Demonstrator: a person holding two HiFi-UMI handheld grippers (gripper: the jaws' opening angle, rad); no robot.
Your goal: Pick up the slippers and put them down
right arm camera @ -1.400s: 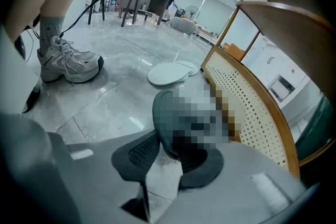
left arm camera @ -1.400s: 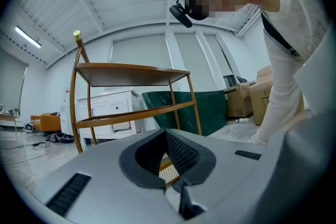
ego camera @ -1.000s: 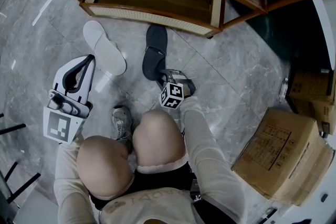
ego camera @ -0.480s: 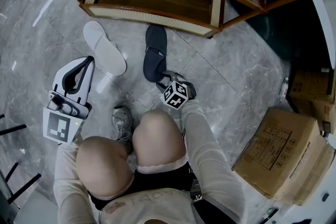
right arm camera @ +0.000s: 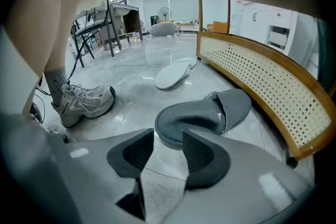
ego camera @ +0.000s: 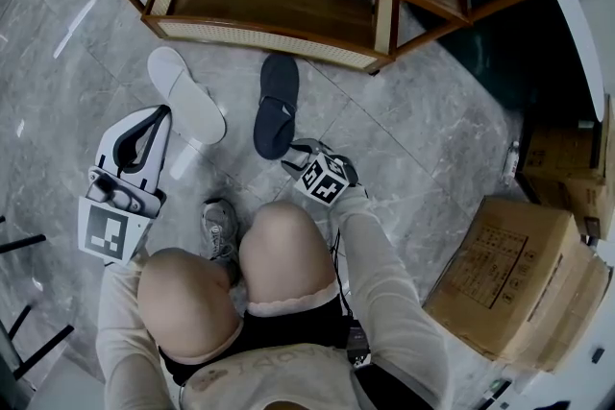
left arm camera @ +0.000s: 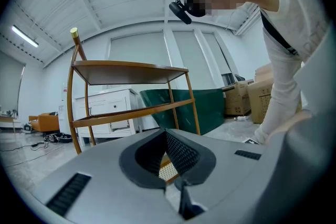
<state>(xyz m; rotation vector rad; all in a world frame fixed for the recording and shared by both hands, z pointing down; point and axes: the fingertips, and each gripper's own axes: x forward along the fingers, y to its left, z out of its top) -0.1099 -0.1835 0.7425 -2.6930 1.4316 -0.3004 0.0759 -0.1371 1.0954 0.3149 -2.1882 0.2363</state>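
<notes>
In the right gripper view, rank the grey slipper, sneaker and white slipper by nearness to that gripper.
1. Grey slipper, just ahead.
2. Sneaker, left.
3. White slipper, farther ahead.
Right gripper: jaws just opened, then narrowed slightly; nothing between them.

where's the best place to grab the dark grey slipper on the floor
Pinch the heel rim of the dark grey fabric slipper, coming low from the person's side. It lies sole down with its closed toe towards the cane-fronted wooden shelf, so the open, thin heel is likely the reachable edge.
</notes>
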